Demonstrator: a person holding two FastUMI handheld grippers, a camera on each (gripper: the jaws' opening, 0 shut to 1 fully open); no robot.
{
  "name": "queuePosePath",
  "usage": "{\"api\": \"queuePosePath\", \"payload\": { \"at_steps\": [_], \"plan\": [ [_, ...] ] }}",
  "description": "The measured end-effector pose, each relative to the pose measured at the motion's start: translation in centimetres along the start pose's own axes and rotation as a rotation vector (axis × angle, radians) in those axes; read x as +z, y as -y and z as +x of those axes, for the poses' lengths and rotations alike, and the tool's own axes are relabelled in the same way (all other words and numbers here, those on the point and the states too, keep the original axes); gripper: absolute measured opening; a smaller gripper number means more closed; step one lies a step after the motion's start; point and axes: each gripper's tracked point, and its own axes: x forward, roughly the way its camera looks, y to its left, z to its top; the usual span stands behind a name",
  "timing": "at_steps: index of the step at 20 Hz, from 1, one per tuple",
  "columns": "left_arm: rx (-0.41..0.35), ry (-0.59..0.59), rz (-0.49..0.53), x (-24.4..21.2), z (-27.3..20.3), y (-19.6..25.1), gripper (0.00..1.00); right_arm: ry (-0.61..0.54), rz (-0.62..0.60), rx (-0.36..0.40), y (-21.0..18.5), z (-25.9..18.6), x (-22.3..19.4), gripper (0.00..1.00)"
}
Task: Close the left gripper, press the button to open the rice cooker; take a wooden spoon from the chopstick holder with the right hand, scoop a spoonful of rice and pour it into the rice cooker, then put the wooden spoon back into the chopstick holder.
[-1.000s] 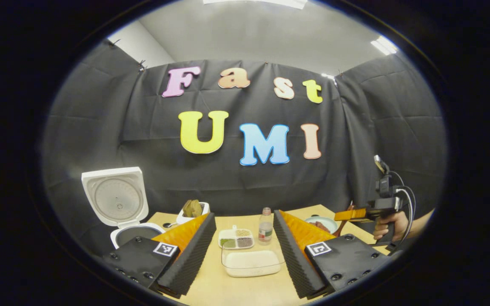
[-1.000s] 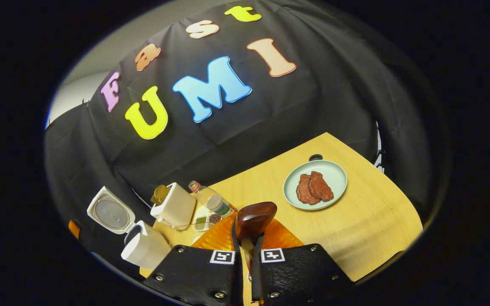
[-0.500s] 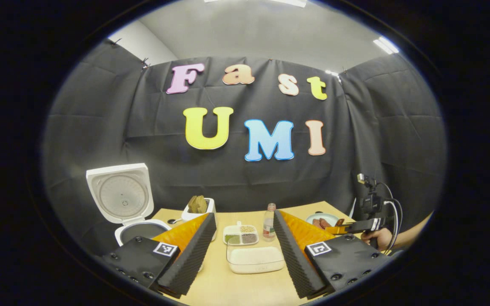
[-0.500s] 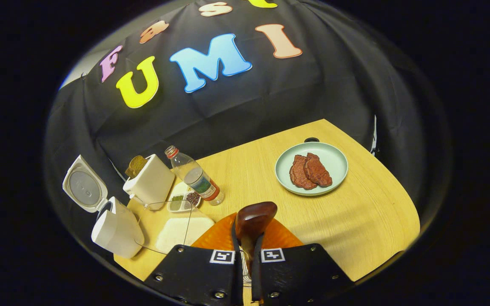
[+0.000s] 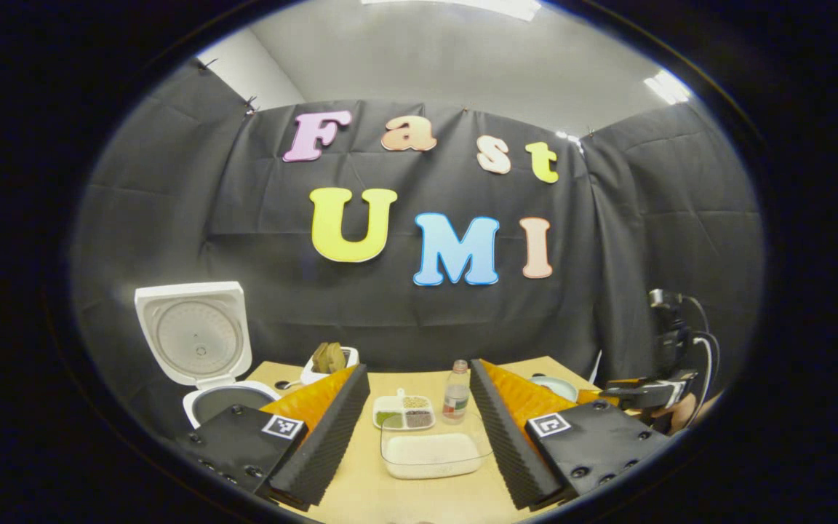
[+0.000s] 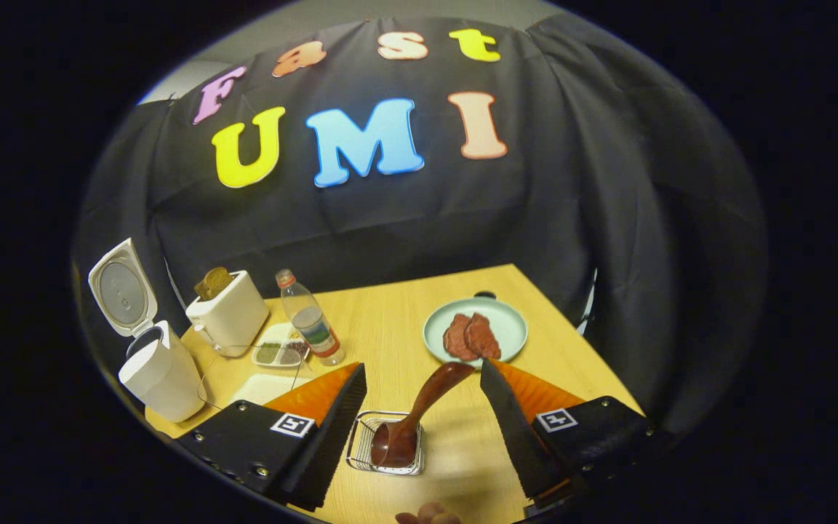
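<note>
The dark wooden spoon stands bowl-down in the wire chopstick holder and leans to the upper right. My right gripper is open, its fingers on either side of the spoon without touching it. The white rice cooker stands at the table's left end with its lid up. From the left gripper view, the cooker with its raised lid is at the left. A clear tub of rice lies ahead of my open, empty left gripper. The right gripper is at the far right.
A white toaster holding bread, a small bottle and a divided seasoning tray stand near the cooker. A green plate carries two pieces of meat. The rice tub lies by my left finger. A fingertip shows at the bottom.
My right gripper went from shut on the spoon's handle to open, leaving the spoon standing in the wire holder, and drew back level. The left gripper stayed open and barely moved.
</note>
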Motion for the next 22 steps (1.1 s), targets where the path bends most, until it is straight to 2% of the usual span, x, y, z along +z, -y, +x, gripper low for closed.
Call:
{"api": "queuePosePath", "payload": {
  "at_steps": [6, 11, 14, 17, 18, 20, 21, 22],
  "plan": [
    [0.010, -0.008, 0.013, 0.5, 1.5, -1.5, 1.00, 0.206, -0.015, 0.034, -3.7, -4.5, 9.9, 0.95],
    [0.052, -0.015, -0.009, 1.6, 1.9, -4.4, 1.00, 0.261, -0.004, 0.069, -7.1, -6.6, 13.8, 0.95],
    [0.073, -0.019, -0.021, 2.6, 2.3, -6.4, 1.00, 0.288, 0.001, 0.075, -8.2, -6.8, 14.6, 0.95],
    [0.160, -0.012, -0.042, 3.9, 2.8, -10.1, 1.00, 0.284, 0.010, 0.069, -8.7, -6.4, 14.3, 0.95],
    [0.193, -0.014, -0.048, 4.3, 3.2, -11.4, 0.97, 0.277, 0.015, 0.067, -8.9, -6.3, 14.0, 0.95],
    [0.276, -0.017, -0.067, 5.1, 4.1, -14.4, 0.97, 0.264, 0.029, 0.061, -8.9, -6.0, 13.8, 0.95],
    [0.327, -0.018, -0.079, 5.5, 4.4, -16.1, 0.94, 0.260, 0.035, 0.058, -8.8, -5.8, 13.7, 0.95],
    [0.383, -0.015, -0.091, 5.9, 4.7, -18.1, 0.97, 0.256, 0.037, 0.052, -8.5, -5.7, 13.7, 0.95]
  ]
}}
